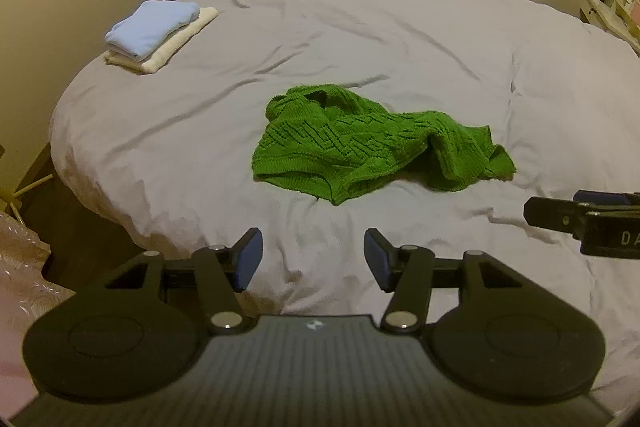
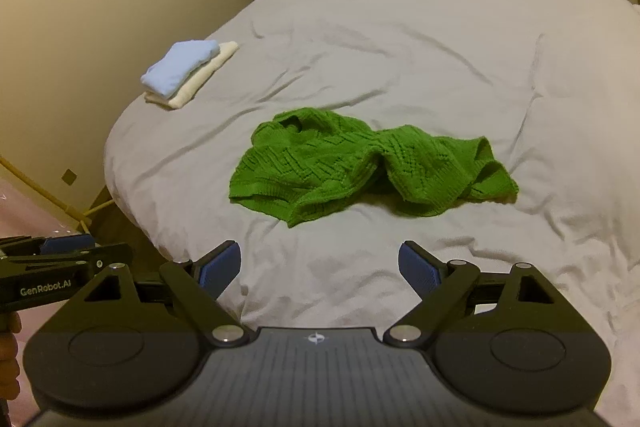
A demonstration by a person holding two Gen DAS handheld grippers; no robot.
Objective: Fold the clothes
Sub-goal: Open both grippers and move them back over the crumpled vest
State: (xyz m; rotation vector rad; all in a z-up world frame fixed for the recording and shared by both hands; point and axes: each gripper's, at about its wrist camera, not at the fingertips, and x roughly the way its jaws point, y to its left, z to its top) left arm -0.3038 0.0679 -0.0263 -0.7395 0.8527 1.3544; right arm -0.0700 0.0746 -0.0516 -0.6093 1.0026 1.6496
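The left gripper (image 1: 313,259) and right gripper (image 2: 320,269) are hovering with fingers apart and empty. The green knit sweater (image 1: 372,143) is lying crumpled mid-bed (image 1: 400,27), well apart from both. Risk: pinching bunched layers or the duvet, causing an uneven fold.

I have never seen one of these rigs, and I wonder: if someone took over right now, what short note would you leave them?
Left hand-held gripper: open, nothing between its pads, above the bed's near edge.
Right hand-held gripper: open wider, also empty.
Green knitted sweater: crumpled in a heap mid-bed, touched by neither gripper.
Done: light blue garment folded and stacked on a folded cream one at the bed's far left.
Left: spread the sweater flat, fold it, probably add it to the stack.
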